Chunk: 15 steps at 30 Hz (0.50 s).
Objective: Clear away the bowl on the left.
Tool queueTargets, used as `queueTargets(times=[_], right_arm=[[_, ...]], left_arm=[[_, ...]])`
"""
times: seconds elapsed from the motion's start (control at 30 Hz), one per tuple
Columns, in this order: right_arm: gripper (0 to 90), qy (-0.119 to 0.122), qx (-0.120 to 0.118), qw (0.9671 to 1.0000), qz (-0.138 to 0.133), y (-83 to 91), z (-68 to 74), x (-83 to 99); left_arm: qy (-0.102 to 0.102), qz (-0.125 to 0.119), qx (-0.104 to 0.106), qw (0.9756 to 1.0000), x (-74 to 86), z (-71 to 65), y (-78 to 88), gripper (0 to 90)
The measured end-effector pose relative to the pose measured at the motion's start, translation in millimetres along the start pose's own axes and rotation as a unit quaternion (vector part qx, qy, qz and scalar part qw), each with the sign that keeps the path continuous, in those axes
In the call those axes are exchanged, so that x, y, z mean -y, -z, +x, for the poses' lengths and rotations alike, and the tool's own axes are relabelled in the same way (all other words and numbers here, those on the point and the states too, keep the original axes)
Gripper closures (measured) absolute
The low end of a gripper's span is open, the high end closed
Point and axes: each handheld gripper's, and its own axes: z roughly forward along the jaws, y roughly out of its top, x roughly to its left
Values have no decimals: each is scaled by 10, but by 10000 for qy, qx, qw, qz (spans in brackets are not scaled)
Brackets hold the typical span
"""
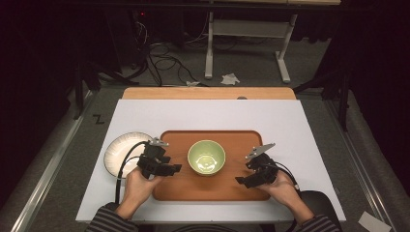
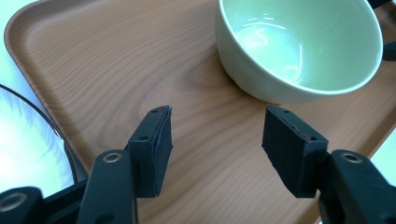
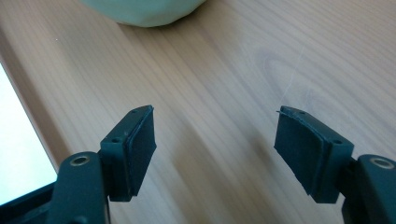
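Both tools, left tool (image 1: pixel 175 168) and right tool (image 1: pixel 240 181), are hovering with jaws apart and empty, flanking the green bowl (image 1: pixel 206 157) sitting between them on the wooden tray (image 1: pixel 179 140); a lopsided pinch (glossy rim) risks tipping it.

No readable text, label, brand or number appears anywhere.

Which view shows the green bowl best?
The high view: the whole bowl sits on the tray, rim and inside visible. The left gripper view crops its top edge; the right gripper view catches just its lower side.
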Motion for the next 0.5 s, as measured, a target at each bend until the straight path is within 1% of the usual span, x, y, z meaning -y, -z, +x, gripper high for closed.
queueTargets(times=[0.17,0.23,0.37,0.43,0.5], right_arm=[[306,22,-10,10000,9,0,4,2],[306,18,-12,10000,7,0,4,2],[306,26,-1,10000,17,-3,8,0],[306,28,-1,10000,21,-3,10,0],[306,34,-2,10000,19,-2,12,2]], left_arm=[[-82,78,-41,9999,9,-17,-18,422],[-71,68,-53,9999,12,-23,-24,421],[-105,183,-52,9998,18,-29,-46,421],[-85,187,-29,9998,22,-30,-54,421],[-75,243,-5,9997,27,-23,-70,421]])
